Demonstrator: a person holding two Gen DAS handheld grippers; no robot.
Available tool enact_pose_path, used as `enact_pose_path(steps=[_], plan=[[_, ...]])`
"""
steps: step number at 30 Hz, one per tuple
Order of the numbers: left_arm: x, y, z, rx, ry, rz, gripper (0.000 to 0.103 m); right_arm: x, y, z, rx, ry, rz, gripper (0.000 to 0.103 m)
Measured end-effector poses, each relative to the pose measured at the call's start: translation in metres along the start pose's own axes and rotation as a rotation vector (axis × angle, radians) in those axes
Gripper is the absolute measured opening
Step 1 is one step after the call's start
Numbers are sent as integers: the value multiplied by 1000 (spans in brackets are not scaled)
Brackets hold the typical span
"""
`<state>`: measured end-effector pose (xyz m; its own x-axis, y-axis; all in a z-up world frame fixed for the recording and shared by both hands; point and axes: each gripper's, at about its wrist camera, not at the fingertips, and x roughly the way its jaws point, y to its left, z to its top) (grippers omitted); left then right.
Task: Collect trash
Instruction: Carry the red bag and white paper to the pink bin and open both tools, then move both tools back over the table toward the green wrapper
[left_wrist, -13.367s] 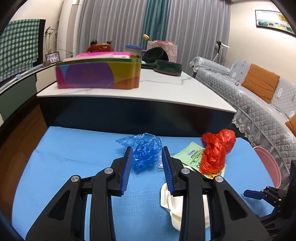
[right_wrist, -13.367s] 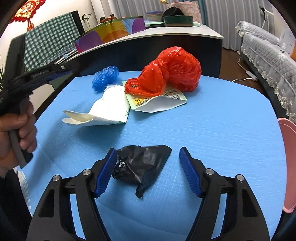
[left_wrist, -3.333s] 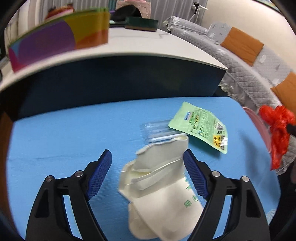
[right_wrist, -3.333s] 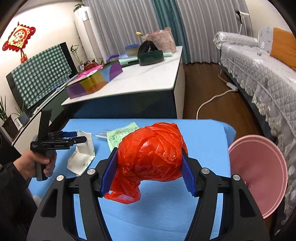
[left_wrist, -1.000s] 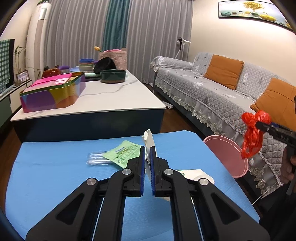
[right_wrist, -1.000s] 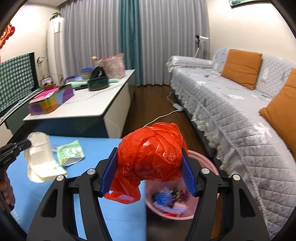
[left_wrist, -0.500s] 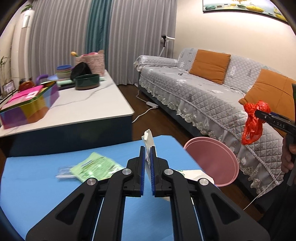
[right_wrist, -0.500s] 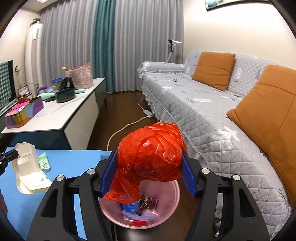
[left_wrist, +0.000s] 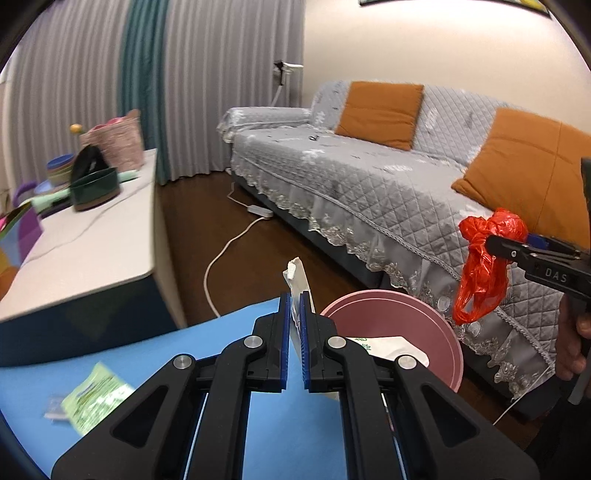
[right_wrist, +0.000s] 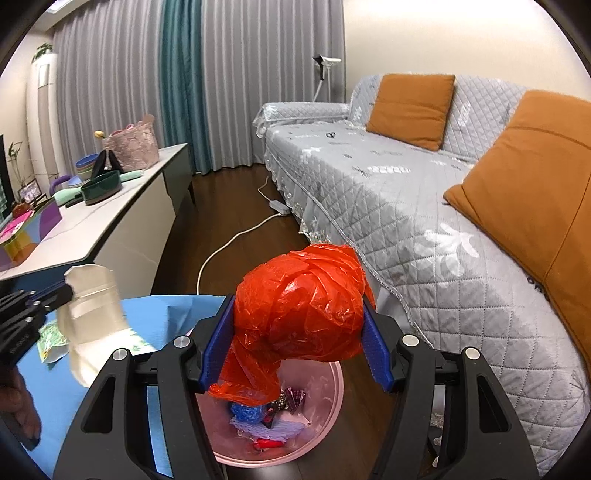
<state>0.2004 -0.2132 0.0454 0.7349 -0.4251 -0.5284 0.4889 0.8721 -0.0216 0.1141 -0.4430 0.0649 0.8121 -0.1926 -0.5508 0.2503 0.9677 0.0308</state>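
My right gripper (right_wrist: 295, 339) is shut on a crumpled red plastic bag (right_wrist: 299, 317), held above the pink bin (right_wrist: 328, 424) that has several scraps inside. From the left wrist view the same red bag (left_wrist: 484, 266) hangs to the right of the pink bin (left_wrist: 417, 317). My left gripper (left_wrist: 294, 325) is shut on the edge of a white paper bag (left_wrist: 301, 284), which hangs over the blue cloth's right end, near the bin's rim. In the right wrist view the white bag (right_wrist: 92, 317) dangles at the left. A green wrapper (left_wrist: 96, 391) lies on the blue cloth (left_wrist: 147, 350).
A grey quilted sofa (right_wrist: 424, 192) with orange cushions runs along the right, close behind the bin. A white-topped cabinet (right_wrist: 122, 218) with bowls and a basket stands at the left. A white cable (right_wrist: 236, 236) lies on the dark wood floor between them.
Both grippers have swung right, toward the sofa. The red bag now hangs over the bin's opening. The white bag has come from mid-cloth to the cloth's right end beside the bin.
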Motion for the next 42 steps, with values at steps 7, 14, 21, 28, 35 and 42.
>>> enact_pose_path(steps=[7,14,21,28,35,42], plan=[[47,-28,3,66,45,-26,5,17,-5,0,27,28,13,63],[62,-32,-1,48,77,-91,31,28,6,0,1,56,25,77],[29,-3,-9,-18,73,-72,33,28,13,0,-5,57,24,82],[-35,29,-24,-51,49,-42,33,9,47,-2,-46,27,75,80],[-108,88,-43,-73,29,29,32,-14,95,-11,-3,23,259,51],[-161,160,-67,-184,-25,177,30,-24,166,-32,-4,29,434,31]])
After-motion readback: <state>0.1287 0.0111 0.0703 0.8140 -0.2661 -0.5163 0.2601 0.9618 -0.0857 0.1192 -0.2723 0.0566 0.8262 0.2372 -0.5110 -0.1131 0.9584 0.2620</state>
